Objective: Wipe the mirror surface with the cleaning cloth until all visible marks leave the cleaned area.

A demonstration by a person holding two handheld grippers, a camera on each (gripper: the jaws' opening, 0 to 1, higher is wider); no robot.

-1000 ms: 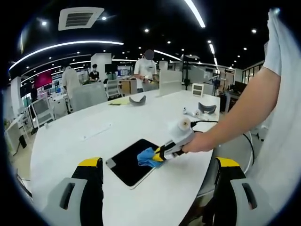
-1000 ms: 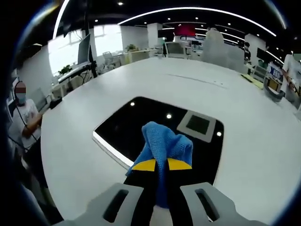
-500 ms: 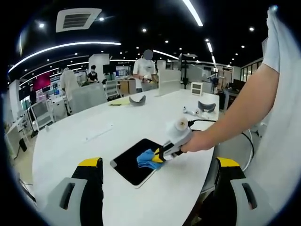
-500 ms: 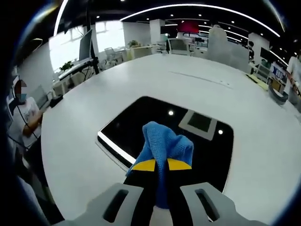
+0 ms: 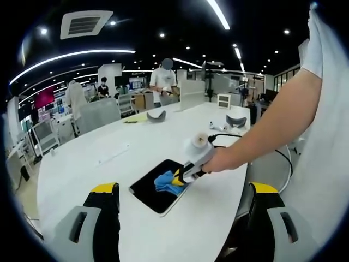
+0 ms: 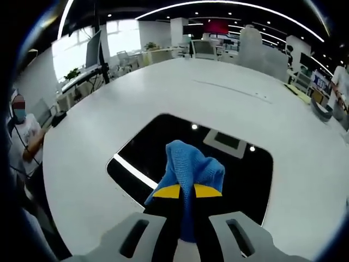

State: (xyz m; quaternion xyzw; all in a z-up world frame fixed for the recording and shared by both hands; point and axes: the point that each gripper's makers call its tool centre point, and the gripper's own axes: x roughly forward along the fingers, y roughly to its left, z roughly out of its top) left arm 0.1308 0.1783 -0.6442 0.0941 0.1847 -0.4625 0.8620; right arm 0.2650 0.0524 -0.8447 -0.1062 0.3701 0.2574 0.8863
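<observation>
A: What is the biggest thing here?

B: The white bench (image 5: 87, 158). It is long, with a rounded end, and it carries everything. Behind it is an open office with ceiling lights and some people standing far away.

A: And on the bench?

B: The mirror (image 6: 240, 174) lies flat on it, near the rounded end. It is a dark rectangle with rounded corners, and it reflects the ceiling lights and a square vent. In the left gripper view I see the same mirror (image 5: 150, 188) from further away, between the two raised fingers of that gripper.

A: Where is the cleaning cloth?

B: The blue cleaning cloth (image 6: 188, 166) is on the mirror, bunched up, at the side of the mirror closer to the person. From the other side it is a small blue lump (image 5: 165, 182) on the dark glass.

A: Who holds it?

B: The right gripper (image 6: 187, 192). Its fingers with yellow tips are closed tightly on the cloth, and the cloth comes out in front of them. In the left gripper view a bare arm reaches in from the right, and the hand (image 5: 218, 162) holds this gripper over the mirror.

A: And the left gripper?

B: The left gripper (image 5: 184, 191) is wide open and holds nothing. It is above the bench, well apart from the mirror.
</observation>
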